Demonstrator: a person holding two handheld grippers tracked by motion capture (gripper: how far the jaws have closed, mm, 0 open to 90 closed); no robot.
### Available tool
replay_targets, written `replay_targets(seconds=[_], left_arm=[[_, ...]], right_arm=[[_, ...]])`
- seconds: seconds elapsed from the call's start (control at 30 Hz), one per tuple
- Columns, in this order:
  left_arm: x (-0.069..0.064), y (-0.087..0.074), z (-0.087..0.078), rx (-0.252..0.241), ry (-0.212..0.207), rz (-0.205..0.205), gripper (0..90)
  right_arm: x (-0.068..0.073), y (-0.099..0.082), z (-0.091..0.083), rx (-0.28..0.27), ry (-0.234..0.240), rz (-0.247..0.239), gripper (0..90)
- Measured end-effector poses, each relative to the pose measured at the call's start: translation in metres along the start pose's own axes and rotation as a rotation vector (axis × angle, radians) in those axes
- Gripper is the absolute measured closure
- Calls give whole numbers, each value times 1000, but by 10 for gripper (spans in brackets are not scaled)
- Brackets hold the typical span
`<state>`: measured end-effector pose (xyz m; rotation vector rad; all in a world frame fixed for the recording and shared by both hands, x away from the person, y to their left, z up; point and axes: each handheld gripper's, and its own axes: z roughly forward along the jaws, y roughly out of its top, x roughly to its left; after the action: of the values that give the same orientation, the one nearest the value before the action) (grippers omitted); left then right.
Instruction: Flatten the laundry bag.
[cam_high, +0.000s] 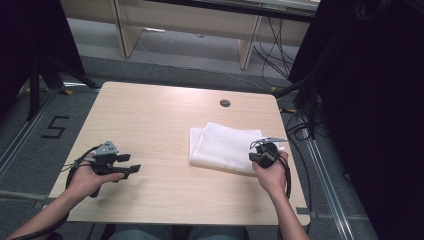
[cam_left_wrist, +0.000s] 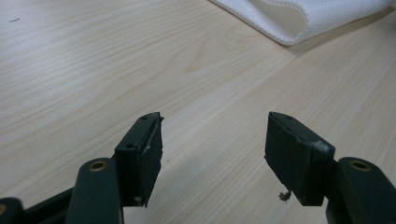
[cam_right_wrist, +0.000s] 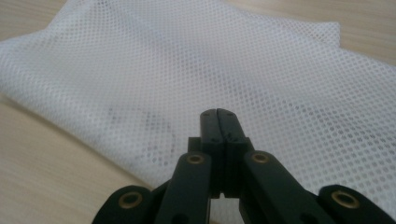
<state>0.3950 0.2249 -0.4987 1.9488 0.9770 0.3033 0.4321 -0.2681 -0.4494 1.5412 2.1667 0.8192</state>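
Right gripper (cam_right_wrist: 218, 114) hovers over the folded white mesh cloth (cam_high: 225, 145), jaws together, empty. Left gripper (cam_left_wrist: 215, 140), well left of it, gapes wide. Soft, light, floppy: pinch a corner.

Even overhead light; soft shadows; dark edges; close-ups slightly blurred.

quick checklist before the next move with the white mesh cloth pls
1. Cloth flat on the table, inside its edges: ok.
2. Right gripper over the cloth's near right part: ok.
3. Right jaws closed together: ok.
4. Mesh caught between the right jaws: cannot tell; the pads meet with no cloth seen between them.
5. Left gripper open, nothing between its jaws: ok.
6. Left gripper at the cloth: not ok; it sits apart, over bare wood.
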Motion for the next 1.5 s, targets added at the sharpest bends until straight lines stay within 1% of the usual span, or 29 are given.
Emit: replay_targets(seconds=[0.1, 0.13, 0.17, 0.23, 0.27, 0.33, 0.37, 0.43, 0.47, 0.5, 0.57, 0.6, 0.63, 0.67, 0.7, 0.77, 0.8, 0.83, 0.9, 0.93, 0.97, 1.0, 1.2, 1.27, 1.33, 1.37, 1.43, 1.47, 1.5], left_arm=[[1, 0, -1, 3, -9, 4, 364], [0, 0, -1, 3, -5, 4, 364], [0, 0, -2, 2, -7, 2, 364], [1, 0, -2, 1, -6, 2, 364], [1, 0, -2, 1, -6, 2, 364], [1, 0, -2, 2, -6, 2, 364], [1, 0, -2, 2, -6, 2, 364], [1, 0, -2, 3, -7, 1, 364], [1, 0, -2, 4, -6, 2, 364], [1, 0, -2, 5, -7, 1, 364], [1, -1, -1, 2, -2, 0, 363], [1, -1, -1, 2, -10, -1, 364], [1, -1, -1, 2, -10, -4, 364], [1, -1, -1, 5, -9, -3, 363], [1, -1, -1, 9, -16, -4, 364], [1, -1, -1, 5, -14, -4, 363], [1, -1, -1, 5, -13, -4, 364], [1, -1, -1, 2, -12, -3, 363], [1, -1, -1, 5, -14, -3, 364], [1, -1, -1, 9, -16, -3, 363], [1, -1, 0, 7, -13, -4, 363], [1, -1, 0, 5, -10, -2, 363], [0, -1, 0, 4, -15, 0, 365], [-1, -1, 0, 6, -17, 2, 365], [-1, 0, 1, 6, -17, 0, 365], [-1, 0, 0, 5, -15, 0, 365], [-1, 0, 0, 5, -11, 0, 365], [-1, 0, 0, 2, -13, 1, 365], [-1, 0, -1, 9, -19, 1, 365]], right_arm=[[1, 7, 12, 14, -8, 11, 900], [1, 7, 12, 14, -8, 11, 900], [1, 9, 18, 19, -12, 6, 900], [2, 10, 20, 22, 3, 8, 900], [4, 12, 25, 31, -15, 11, 900], [3, 14, 30, 25, -10, -13, 900], [3, 14, 30, 25, -10, -13, 900], [6, 18, 35, 32, -5, 21, 900], [7, 18, 37, 36, -9, 18, 900], [8, 19, 40, 35, -22, 20, 900], [9, 19, 45, 55, -9, 11, 900], [10, 18, 49, 58, -14, 10, 900], [11, 18, 51, 65, -8, 23, 898], [10, 17, 54, 73, -10, 8, 895], [11, 16, 57, 78, -11, 21, 893], [10, 15, 62, 88, -14, 2, 890], [10, 14, 64, 90, -19, 10, 891], [11, 14, 65, 93, -15, 19, 892], [11, 14, 65, 92, -20, 12, 894], [12, 14, 65, 92, -20, 25, 896], [12, 14, 66, 98, -4, 22, 899], [11, 14, 67, 91, -4, 9, 900], [10, 15, 68, 95, 5, 6, 900], [10, 14, 66, 109, 1, -20, 900], [10, 14, 68, 95, 5, -25, 900], [10, 14, 69, 84, -3, -43, 900], [11, 14, 68, 86, -2, -37, 900], [12, 15, 68, 92, 10, -43, 900], [13, 15, 69, 89, 1, -55, 900]])
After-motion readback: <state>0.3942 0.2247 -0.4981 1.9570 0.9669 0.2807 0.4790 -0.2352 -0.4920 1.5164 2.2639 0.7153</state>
